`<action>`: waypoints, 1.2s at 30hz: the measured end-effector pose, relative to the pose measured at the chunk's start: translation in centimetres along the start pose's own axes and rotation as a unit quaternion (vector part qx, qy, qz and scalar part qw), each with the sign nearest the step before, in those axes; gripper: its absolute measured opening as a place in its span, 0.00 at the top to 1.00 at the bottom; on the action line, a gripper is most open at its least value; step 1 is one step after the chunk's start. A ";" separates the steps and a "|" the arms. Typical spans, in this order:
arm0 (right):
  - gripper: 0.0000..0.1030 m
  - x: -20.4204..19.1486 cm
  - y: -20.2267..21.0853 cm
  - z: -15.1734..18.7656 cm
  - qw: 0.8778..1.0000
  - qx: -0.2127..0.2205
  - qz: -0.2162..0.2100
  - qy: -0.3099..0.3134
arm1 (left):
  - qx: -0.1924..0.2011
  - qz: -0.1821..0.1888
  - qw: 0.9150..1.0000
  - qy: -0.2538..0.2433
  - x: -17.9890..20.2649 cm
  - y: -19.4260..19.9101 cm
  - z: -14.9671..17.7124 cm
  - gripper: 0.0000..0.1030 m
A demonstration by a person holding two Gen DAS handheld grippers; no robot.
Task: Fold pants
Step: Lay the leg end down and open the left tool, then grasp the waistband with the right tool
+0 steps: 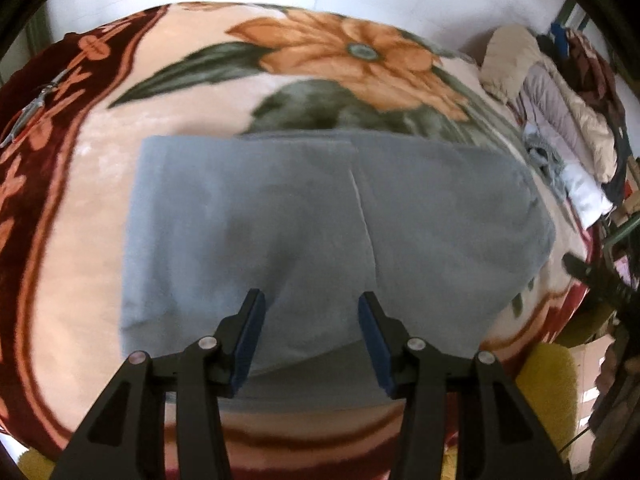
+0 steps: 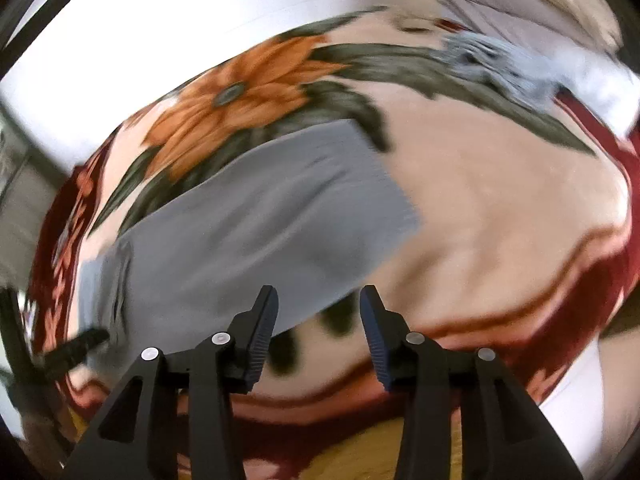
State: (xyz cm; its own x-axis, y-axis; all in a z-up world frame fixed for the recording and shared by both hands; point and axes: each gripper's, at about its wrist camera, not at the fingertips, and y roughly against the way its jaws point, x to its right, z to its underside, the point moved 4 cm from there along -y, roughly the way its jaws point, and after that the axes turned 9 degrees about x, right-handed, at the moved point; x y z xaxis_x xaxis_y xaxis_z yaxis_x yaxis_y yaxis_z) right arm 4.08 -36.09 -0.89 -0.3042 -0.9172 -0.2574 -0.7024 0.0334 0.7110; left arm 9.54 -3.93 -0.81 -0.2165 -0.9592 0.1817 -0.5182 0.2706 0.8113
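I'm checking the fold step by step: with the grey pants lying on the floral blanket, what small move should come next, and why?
Probably lower the left gripper onto the near edge of the grey pants and close. Its jaws stand open and empty just above that edge, and the pants lie flat on the floral blanket.

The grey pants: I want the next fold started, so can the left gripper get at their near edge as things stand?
Probably yes: the left gripper hangs open over the grey pants, and nothing lies between it and their near edge.

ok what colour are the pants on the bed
Plain grey-blue pants, lying on the floral blanket; clearest in the left wrist view.
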 end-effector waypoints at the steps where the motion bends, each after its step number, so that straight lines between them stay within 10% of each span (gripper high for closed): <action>1: 0.58 0.6 -0.1 -0.2 1.000 -0.001 0.001 -0.010 | -0.002 -0.013 1.000 -0.009 0.3 -0.4 0.2 0.50; 23: 0.51 4.4 -7.4 0.1 0.985 -0.011 -0.065 -0.159 | 0.002 -0.040 0.998 -0.052 1.8 -1.4 1.0 0.34; 36: 0.51 6.7 -7.1 0.0 0.955 -0.001 -0.142 -0.260 | 0.001 -0.042 0.998 -0.046 1.8 -1.1 1.2 0.34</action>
State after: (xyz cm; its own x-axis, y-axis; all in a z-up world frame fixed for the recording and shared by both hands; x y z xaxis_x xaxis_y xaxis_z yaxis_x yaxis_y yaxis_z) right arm 7.03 -42.44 -7.63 -0.3810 -0.5680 -0.7295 -0.8027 -0.1883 0.5659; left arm 8.77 -5.83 -2.05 -0.2478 -0.9669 0.0612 -0.5392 0.1901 0.8204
